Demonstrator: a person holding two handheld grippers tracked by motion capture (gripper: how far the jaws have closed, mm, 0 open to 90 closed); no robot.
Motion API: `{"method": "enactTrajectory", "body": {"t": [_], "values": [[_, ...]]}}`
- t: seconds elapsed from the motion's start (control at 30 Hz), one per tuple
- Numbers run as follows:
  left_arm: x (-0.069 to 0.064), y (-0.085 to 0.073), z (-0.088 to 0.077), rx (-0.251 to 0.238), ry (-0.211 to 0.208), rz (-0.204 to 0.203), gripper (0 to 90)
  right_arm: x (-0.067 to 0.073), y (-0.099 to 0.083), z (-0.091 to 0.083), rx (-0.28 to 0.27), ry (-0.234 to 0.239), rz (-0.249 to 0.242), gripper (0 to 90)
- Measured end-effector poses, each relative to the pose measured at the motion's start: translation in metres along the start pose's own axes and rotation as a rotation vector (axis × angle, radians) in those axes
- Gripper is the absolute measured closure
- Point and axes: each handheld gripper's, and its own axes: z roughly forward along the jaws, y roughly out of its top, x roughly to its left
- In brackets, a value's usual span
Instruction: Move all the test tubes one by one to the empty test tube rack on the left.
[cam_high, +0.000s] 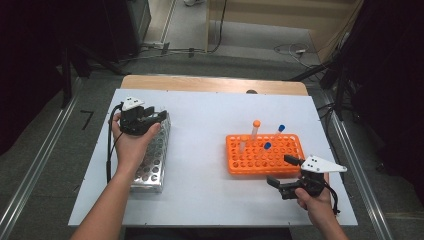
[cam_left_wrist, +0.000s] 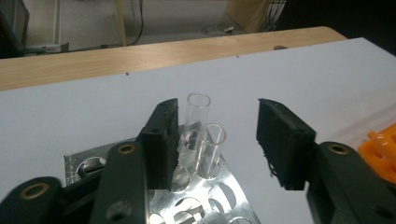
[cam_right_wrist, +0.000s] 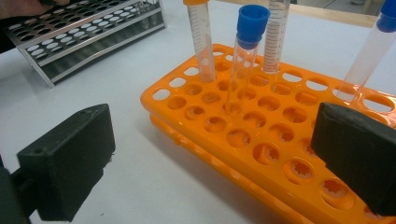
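My left gripper (cam_high: 159, 115) hovers over the far end of a steel tube rack (cam_high: 152, 165) at the table's left. In the left gripper view my left gripper (cam_left_wrist: 218, 109) is open; two uncapped clear glass tubes (cam_left_wrist: 198, 112) stand in the rack (cam_left_wrist: 219, 196) between the jaws, nearer the left pad, and neither pad presses on them. My right gripper (cam_high: 279, 170) is open at the near right corner of an orange rack (cam_high: 240, 162). In the right gripper view that rack (cam_right_wrist: 261, 154) holds an orange-capped tube (cam_right_wrist: 201, 42), a blue-capped tube (cam_right_wrist: 245, 51), a graduated tube (cam_right_wrist: 275, 37) and another blue-capped tube (cam_right_wrist: 369, 51).
A white sheet (cam_high: 200, 150) covers the table, with a wooden edge (cam_high: 210, 84) at the far side. Cables lie on the floor (cam_high: 295, 50) beyond. The steel rack (cam_right_wrist: 88, 32) lies past the orange one in the right gripper view.
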Motion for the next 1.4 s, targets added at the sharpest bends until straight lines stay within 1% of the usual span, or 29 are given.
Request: {"method": "enactTrajectory", "body": {"t": [0.1,0.2,0.33,0.47,0.5,0.57,0.67,0.77,0.87,0.97,1.0,1.07,1.13,1.23,1.3,1.33,1.4], "values": [[-0.005,0.0,-0.008,-0.019,-0.04,-0.002,32.3,-0.001,0.001,0.001,-0.003,0.001,0.009,0.0],[-0.012,-0.001,-0.017,-0.039,-0.082,0.004,25.2,-0.001,0.001,0.002,-0.002,0.001,0.016,0.0],[-0.022,-0.003,-0.028,-0.054,-0.117,0.01,15.7,-0.002,0.001,0.003,-0.006,0.0,0.019,1.3],[-0.033,-0.007,-0.04,-0.066,-0.15,0.021,10.3,-0.002,0.001,0.005,-0.007,0.003,0.035,3.4],[-0.035,-0.008,-0.043,-0.07,-0.156,0.022,9.2,-0.002,0.001,0.006,-0.007,0.003,0.034,3.9],[-0.04,-0.01,-0.047,-0.071,-0.164,0.033,3.4,-0.003,0.002,0.008,-0.01,0.007,0.039,5.6],[-0.049,-0.013,-0.056,-0.084,-0.175,0.044,1.0,-0.004,0.002,0.013,-0.011,0.001,0.059,10.6],[-0.058,-0.017,-0.063,-0.094,-0.19,0.062,0.0,-0.004,0.003,0.019,-0.009,-0.022,0.078,15.2],[-0.065,-0.022,-0.069,-0.106,-0.2,0.062,0.0,-0.005,0.005,0.025,-0.008,-0.045,0.099,21.0],[-0.071,-0.027,-0.071,-0.103,-0.213,0.071,0.0,-0.006,0.005,0.029,-0.009,-0.061,0.108,27.4],[-0.074,-0.03,-0.072,-0.099,-0.215,0.079,0.0,-0.005,0.005,0.031,-0.01,-0.067,0.11,31.1],[-0.078,-0.035,-0.074,-0.099,-0.228,0.076,0.0,-0.005,0.005,0.035,-0.014,-0.075,0.108,35.3],[-0.08,-0.04,-0.074,-0.099,-0.235,0.076,0.0,-0.005,0.005,0.039,-0.008,-0.083,0.107,38.6],[-0.084,-0.048,-0.073,-0.101,-0.249,0.066,0.0,-0.004,0.004,0.044,0.002,-0.091,0.11,44.0],[-0.088,-0.052,-0.071,-0.084,-0.244,0.088,0.0,-0.003,0.004,0.047,0.002,-0.095,0.116,47.2],[-0.089,-0.054,-0.07,-0.08,-0.245,0.092,0.0,-0.004,0.004,0.048,0.0,-0.098,0.119,48.6],[-0.092,-0.056,-0.068,-0.075,-0.255,0.083,0.0,-0.004,0.003,0.051,-0.002,-0.106,0.133,51.3]]}}
